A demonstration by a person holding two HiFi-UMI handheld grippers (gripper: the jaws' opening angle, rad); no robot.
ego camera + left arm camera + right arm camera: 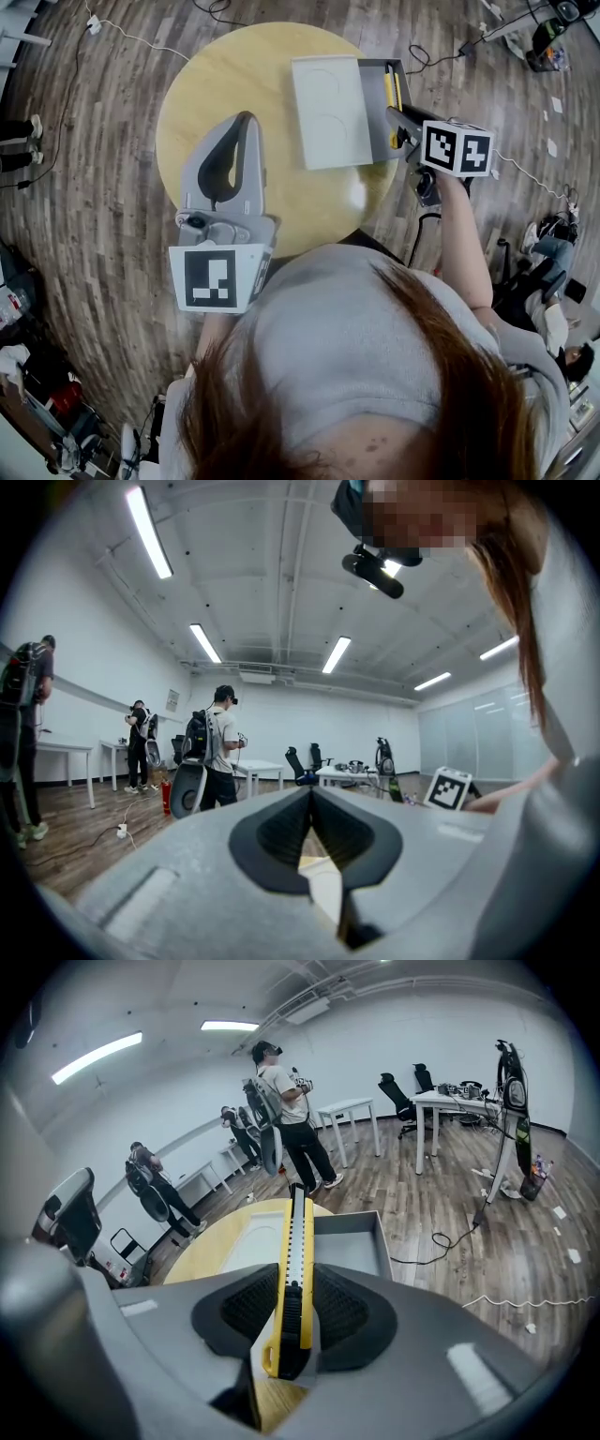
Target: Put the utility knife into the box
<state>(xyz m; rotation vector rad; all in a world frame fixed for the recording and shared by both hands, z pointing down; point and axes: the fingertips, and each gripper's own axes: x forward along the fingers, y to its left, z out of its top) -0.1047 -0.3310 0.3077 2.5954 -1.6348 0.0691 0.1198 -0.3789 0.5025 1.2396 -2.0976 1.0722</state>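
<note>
Right gripper (pixel 293 1314): clamping knife (pixel 294 1232) lengthwise, holding it above box (pixel 354 1252) lying just ahead and below; pickup done, lowering in and releasing not yet done.

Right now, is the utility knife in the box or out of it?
Out: the right claw is clamped on the utility knife, holding it over the open box.

Right gripper (pixel 397 120) is holding a yellow utility knife (pixel 390 89) over the grey box (pixel 379 133). Left gripper (pixel 246 124) is hovering above the round table (pixel 225 84).
</note>
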